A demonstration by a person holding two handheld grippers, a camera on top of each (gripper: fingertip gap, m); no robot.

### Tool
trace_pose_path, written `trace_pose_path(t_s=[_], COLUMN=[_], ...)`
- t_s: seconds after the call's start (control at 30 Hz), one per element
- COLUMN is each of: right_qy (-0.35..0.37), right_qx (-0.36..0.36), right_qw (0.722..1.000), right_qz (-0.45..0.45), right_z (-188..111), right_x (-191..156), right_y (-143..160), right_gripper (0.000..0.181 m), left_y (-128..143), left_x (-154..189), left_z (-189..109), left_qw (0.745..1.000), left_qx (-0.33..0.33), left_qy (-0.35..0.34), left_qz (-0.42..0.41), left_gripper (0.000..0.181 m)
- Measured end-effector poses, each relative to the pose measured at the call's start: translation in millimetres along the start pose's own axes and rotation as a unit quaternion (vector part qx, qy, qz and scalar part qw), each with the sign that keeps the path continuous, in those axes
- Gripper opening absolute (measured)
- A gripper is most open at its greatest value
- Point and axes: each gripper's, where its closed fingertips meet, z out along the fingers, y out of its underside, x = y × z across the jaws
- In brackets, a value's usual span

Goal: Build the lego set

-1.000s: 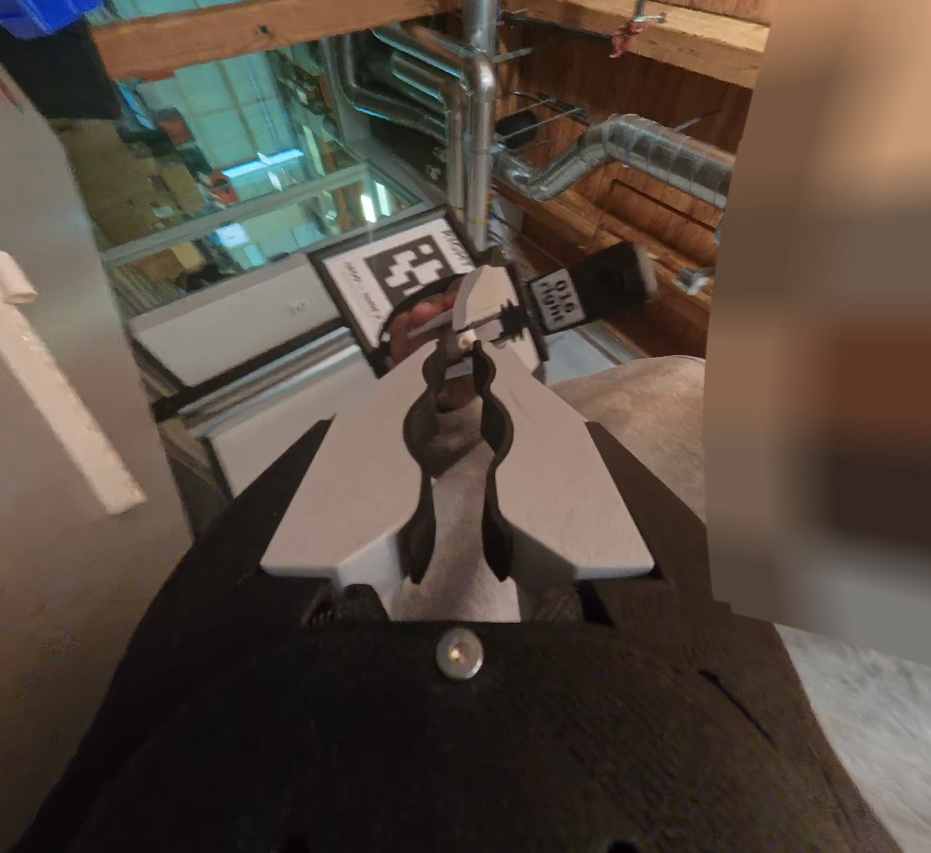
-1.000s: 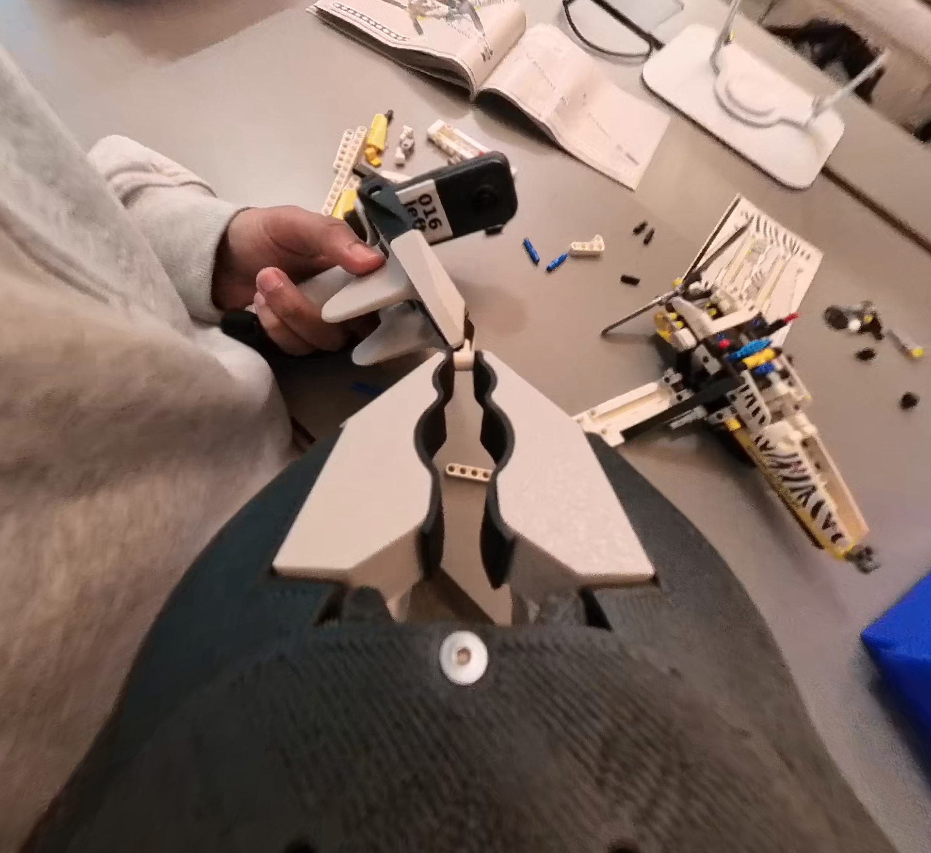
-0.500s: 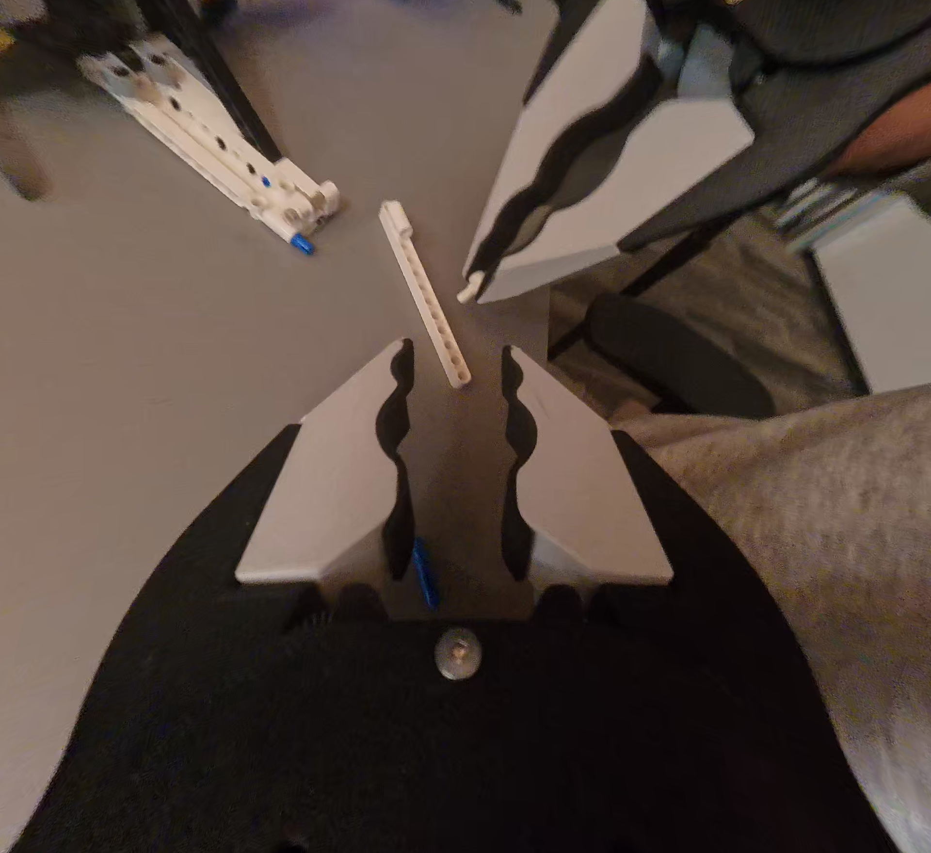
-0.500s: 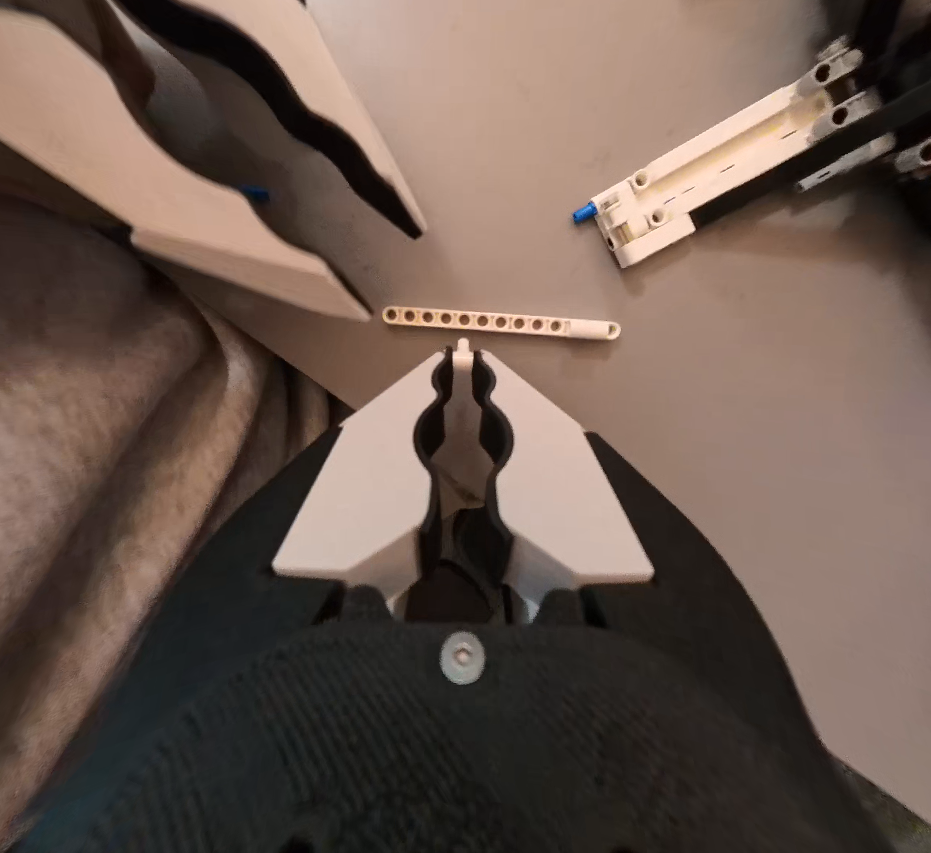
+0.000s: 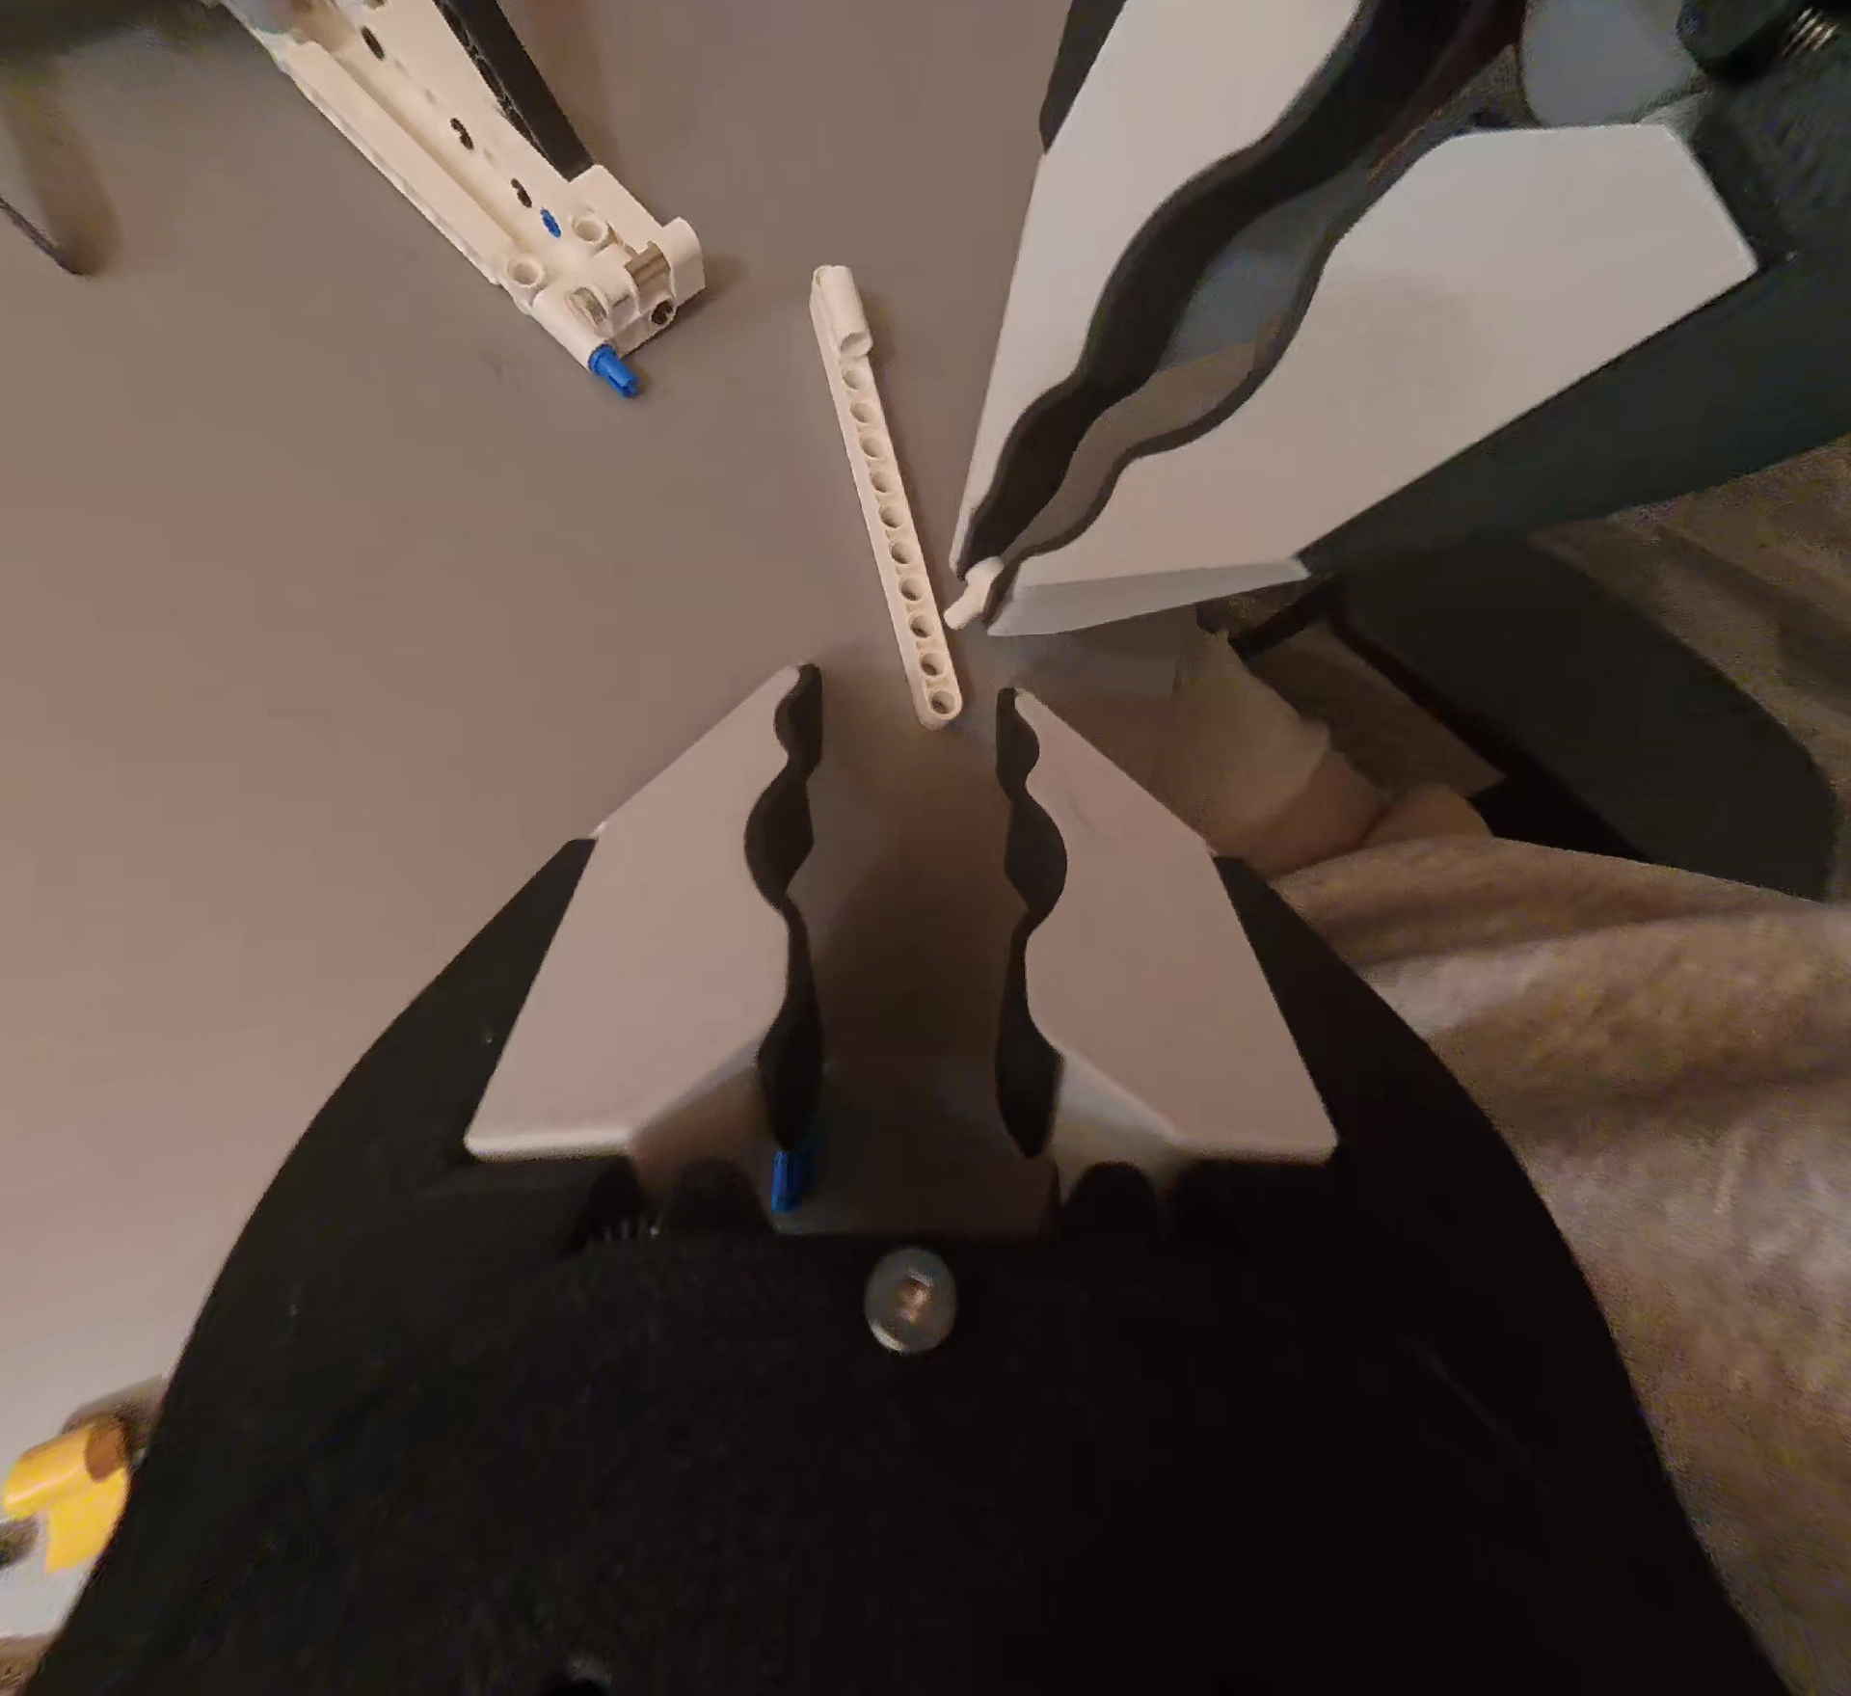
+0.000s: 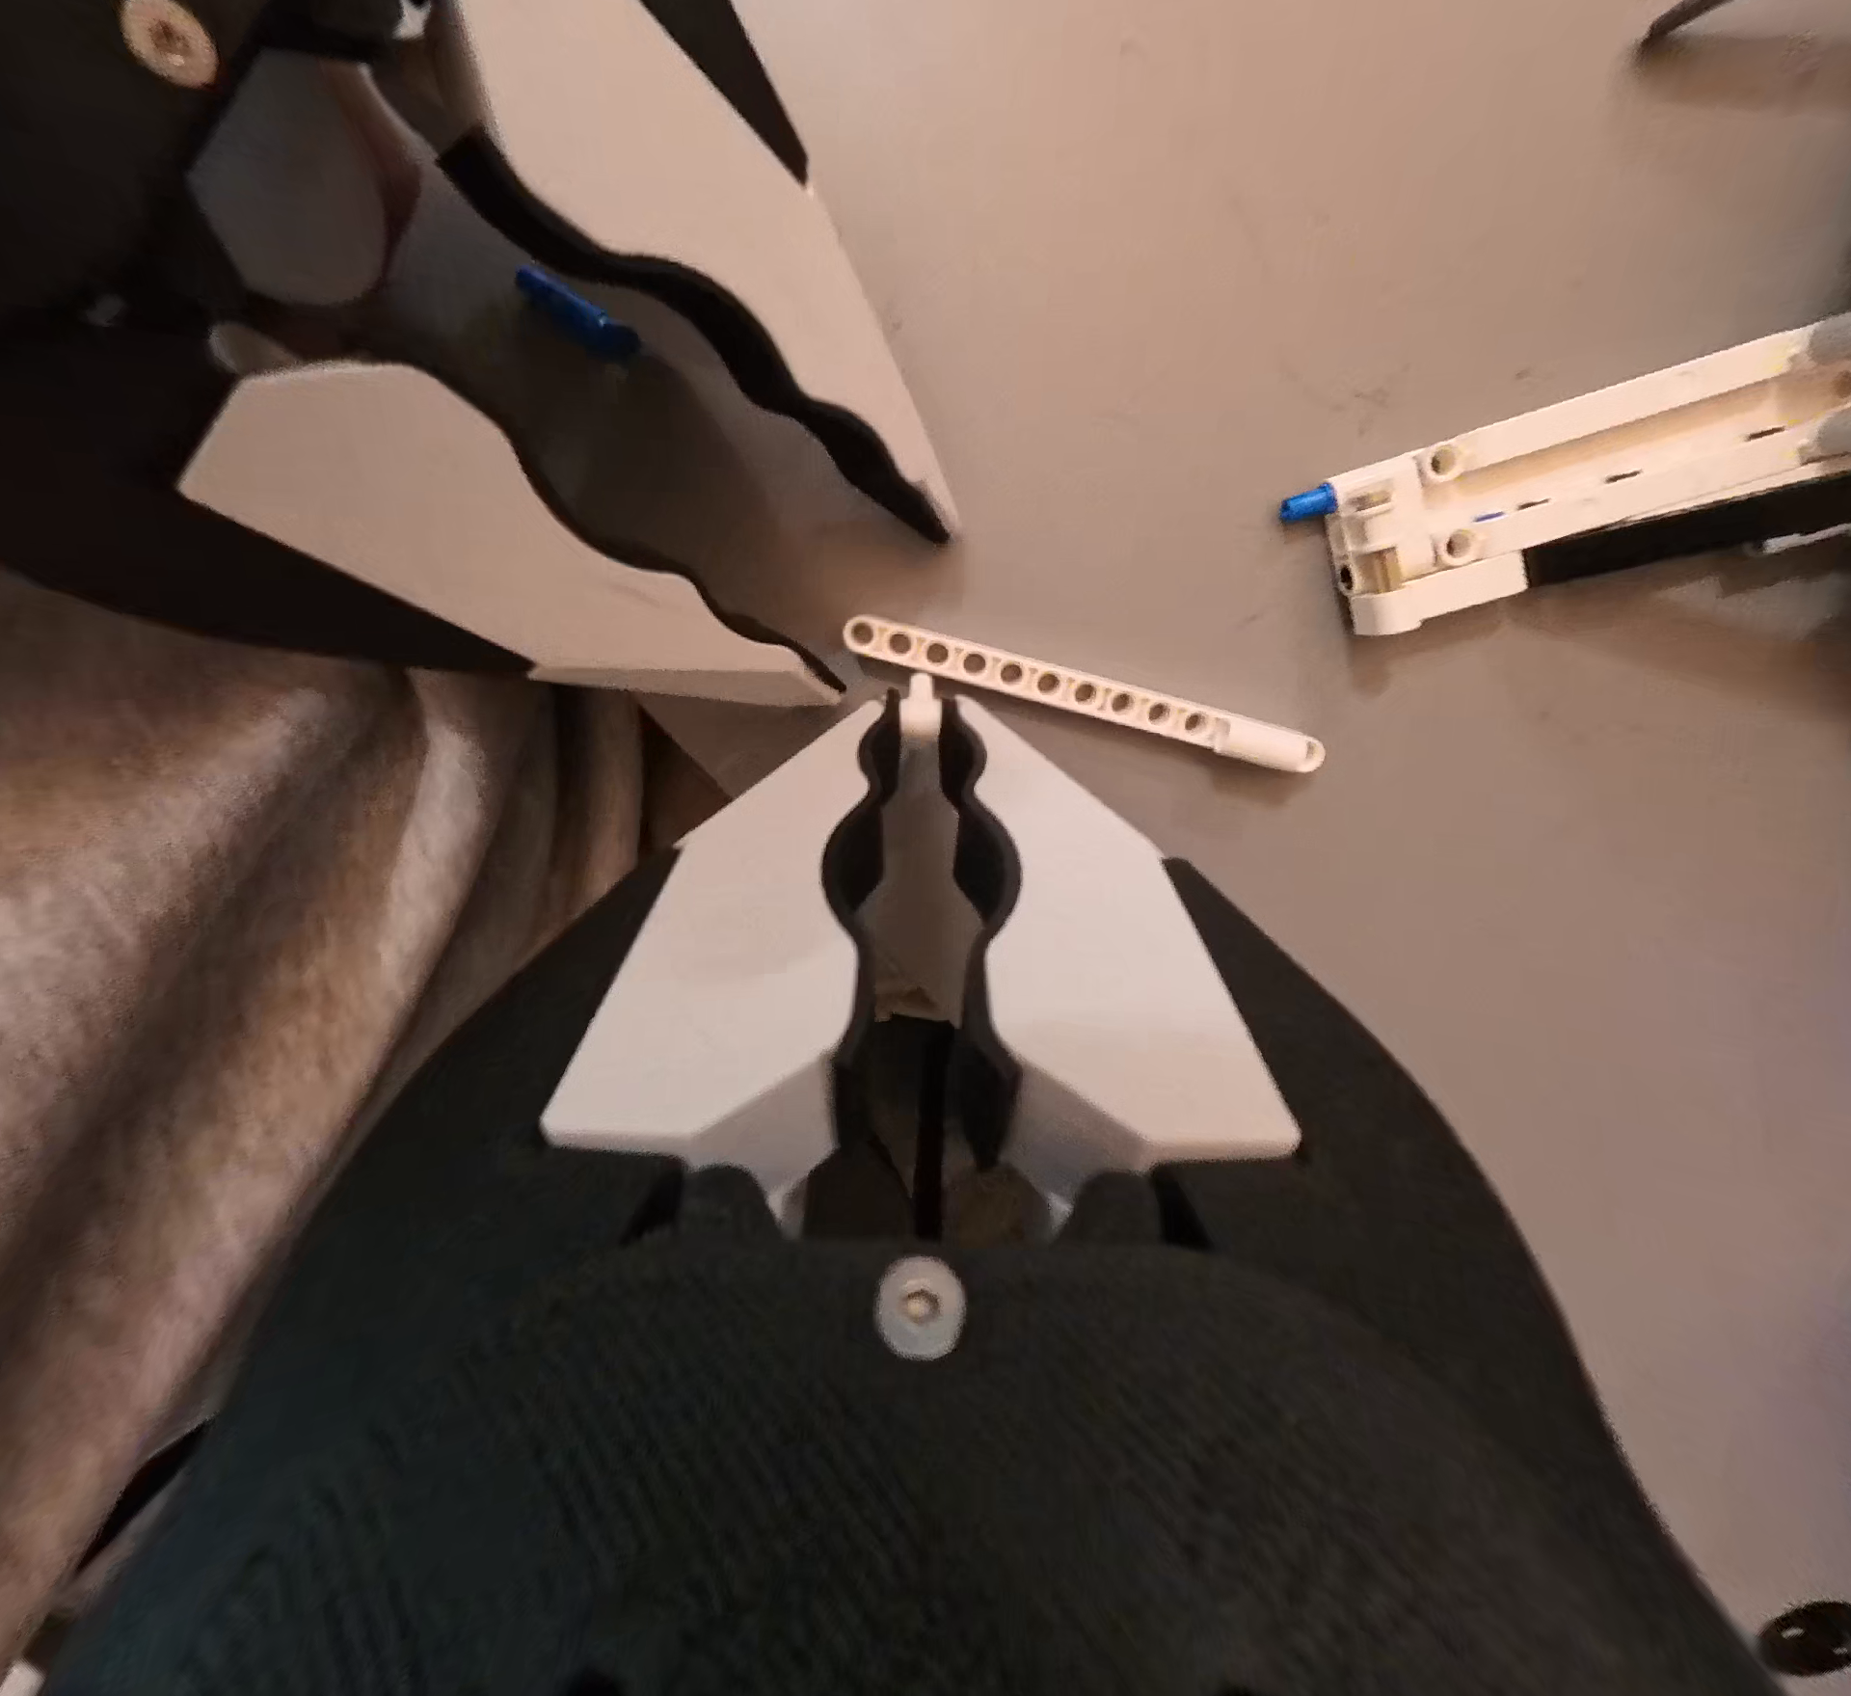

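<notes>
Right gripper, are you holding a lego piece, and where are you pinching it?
Yes. The right gripper is shut on a small white pin, pinched at its back end so the tip sticks out toward the long white beam. The left gripper is open, holding nothing.

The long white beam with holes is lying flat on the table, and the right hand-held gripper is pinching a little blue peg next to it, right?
Almost. The long white beam does lie flat on the table, but the peg pinched in the right hand-held gripper is white, not blue, as the right wrist view shows. The blue peg lies on the table below the open left hand-held gripper.
</notes>
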Motion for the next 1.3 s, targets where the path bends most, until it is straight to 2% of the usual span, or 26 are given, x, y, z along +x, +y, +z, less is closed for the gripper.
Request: trace_pose_path(t_s=[0.2, 0.33, 0.5, 0.63, 0.9, 1.3], right_qy=[0.009, 0.007, 0.0, -0.004, -0.006, -0.016], right_qx=[-0.013, -0.031, -0.048, -0.062, -0.116, -0.157], right_qw=[0.999, 0.999, 0.997, 0.996, 0.99, 0.986], right_qz=[-0.029, -0.042, -0.058, -0.066, -0.081, -0.046], right_z=[1.5, 2.0, 3.6, 3.6, 2.9, 2.6], right_x=[3.9, 4.6, 2.2, 2.5, 1.5, 0.8], right_y=[-4.3, -6.4, -7.7, -9.2, -6.9, -4.0], right_gripper=[0.006, 0.006, 0.006, 0.006, 0.006, 0.006], left_y=[-3.0, -3.0, -1.4, -3.5, -4.1, -5.1], left_x=[-0.3, 6.4, 5.8, 5.6, 4.7, 4.5], left_z=[-2.2, 0.2, 3.0, 1.4, 0.7, -0.7], left_qw=[0.996, 0.996, 0.995, 0.99, 0.987, 0.98], left_qx=[0.012, 0.008, -0.002, 0.005, 0.008, 0.011], left_qy=[0.059, 0.07, 0.074, 0.105, 0.114, 0.142], left_qz=[-0.065, -0.057, -0.066, -0.098, -0.111, -0.14], left_gripper=[0.025, 0.025, 0.01, 0.008, 0.006, 0.004])
